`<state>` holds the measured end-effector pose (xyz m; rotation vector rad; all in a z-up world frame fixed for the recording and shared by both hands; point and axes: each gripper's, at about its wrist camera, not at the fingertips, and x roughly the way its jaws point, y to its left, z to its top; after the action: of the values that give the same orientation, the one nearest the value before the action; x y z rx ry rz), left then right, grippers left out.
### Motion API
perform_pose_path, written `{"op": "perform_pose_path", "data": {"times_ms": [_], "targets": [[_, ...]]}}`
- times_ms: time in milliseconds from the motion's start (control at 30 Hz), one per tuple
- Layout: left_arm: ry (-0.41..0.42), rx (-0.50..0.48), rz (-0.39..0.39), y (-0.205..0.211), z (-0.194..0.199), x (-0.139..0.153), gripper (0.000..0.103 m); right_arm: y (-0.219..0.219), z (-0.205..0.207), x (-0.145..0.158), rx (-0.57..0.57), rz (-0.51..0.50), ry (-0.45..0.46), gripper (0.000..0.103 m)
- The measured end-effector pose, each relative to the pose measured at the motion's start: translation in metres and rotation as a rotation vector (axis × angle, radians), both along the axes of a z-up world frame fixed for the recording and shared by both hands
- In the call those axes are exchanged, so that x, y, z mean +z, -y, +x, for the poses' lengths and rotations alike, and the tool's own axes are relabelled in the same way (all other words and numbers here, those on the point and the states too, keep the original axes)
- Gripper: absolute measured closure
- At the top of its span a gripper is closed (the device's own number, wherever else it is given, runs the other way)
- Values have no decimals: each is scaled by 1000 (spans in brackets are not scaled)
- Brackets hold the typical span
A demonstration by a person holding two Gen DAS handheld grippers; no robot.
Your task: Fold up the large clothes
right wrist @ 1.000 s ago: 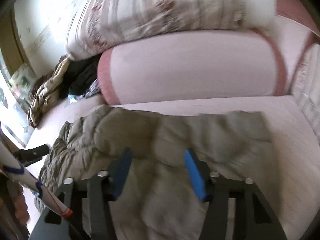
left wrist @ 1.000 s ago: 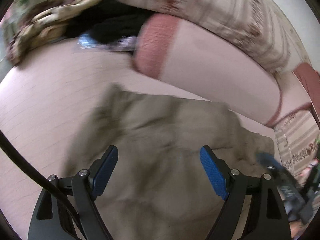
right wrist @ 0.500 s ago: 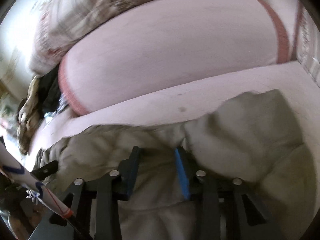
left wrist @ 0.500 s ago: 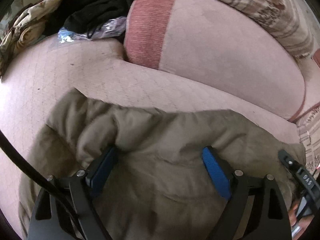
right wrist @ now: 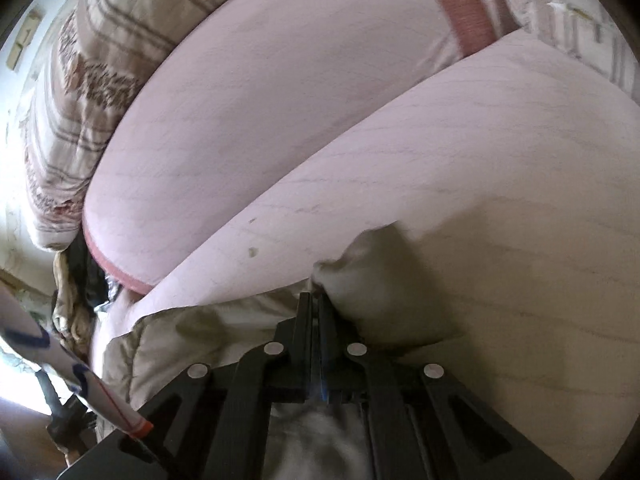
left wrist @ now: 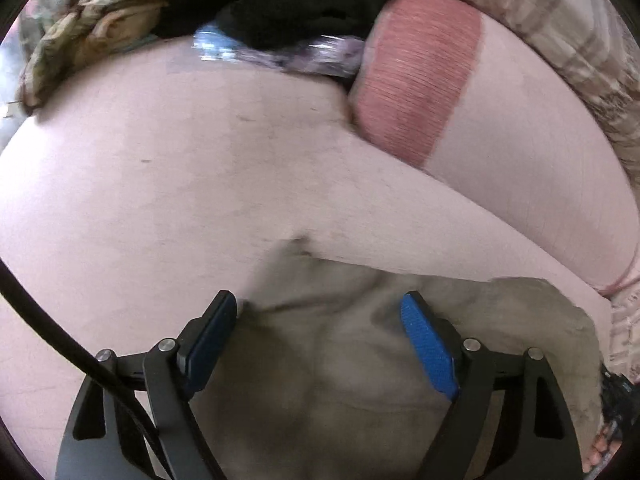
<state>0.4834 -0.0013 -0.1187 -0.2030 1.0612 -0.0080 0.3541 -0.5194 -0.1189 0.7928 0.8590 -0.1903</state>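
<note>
Both grippers have dropped toward the padded khaki jacket point(left wrist: 320, 360) on the bed point(left wrist: 160, 180). The right gripper point(right wrist: 316, 300) has just closed its jaws on the jacket's far edge (a pinch for folding); the left gripper point(left wrist: 320, 316) hangs wide, gripping nothing.

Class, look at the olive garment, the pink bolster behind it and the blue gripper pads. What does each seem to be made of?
Olive garment: likely padded matte woven fabric, going by its puffy, soft creases; the filling cannot be seen.
Pink bolster: smooth cloth cover with a ribbed, darker rose band at its end.
Blue pads on the left gripper: probably rubber or plastic, finely textured for grip.
</note>
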Motion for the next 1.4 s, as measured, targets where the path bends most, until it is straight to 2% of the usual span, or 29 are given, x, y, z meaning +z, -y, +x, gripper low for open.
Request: {"op": "perform_pose_path", "data": {"times_ms": [100,133,167,200,233,367,567,733,867,1000,1133,1267,1333,1400], "targets": [[-25,71,5,-38,-7,-2,19,23,-20,7,-50,-28,-26,103],[-30,90,1,-51,-11,-1,19,28,-27,12,-67,-38,-31,98],[-29,108,10,-64,-17,2,19,32,-34,16,-86,-62,-48,88],[-23,120,27,-76,-25,7,19,37,-43,24,-117,-112,-76,62],[-18,123,37,-82,-30,11,19,43,-57,35,-147,-178,-81,50],[7,135,94,-109,-61,30,19,56,-97,65,-163,-252,-79,50],[2,158,63,-127,-108,49,19,40,-146,113,-154,-399,-60,47],[-10,123,57,-116,-135,56,19,14,-175,139,-117,-506,-25,33],[-26,59,43,-101,-147,53,19,-5,-182,144,-65,-550,-20,27],[-68,-26,-50,-91,-145,36,19,-9,-177,127,-8,-481,-45,23],[-109,-73,-176,-91,-137,12,19,-1,-166,94,35,-329,-74,19],[-160,-108,-395,-103,-124,-16,18,11,-153,58,37,-182,-92,17],[-194,-118,-513,-109,-119,-31,18,20,-146,35,41,-60,-95,17],[-216,-127,-618,-114,-114,-42,17,23,-142,18,48,21,-93,16]]}}
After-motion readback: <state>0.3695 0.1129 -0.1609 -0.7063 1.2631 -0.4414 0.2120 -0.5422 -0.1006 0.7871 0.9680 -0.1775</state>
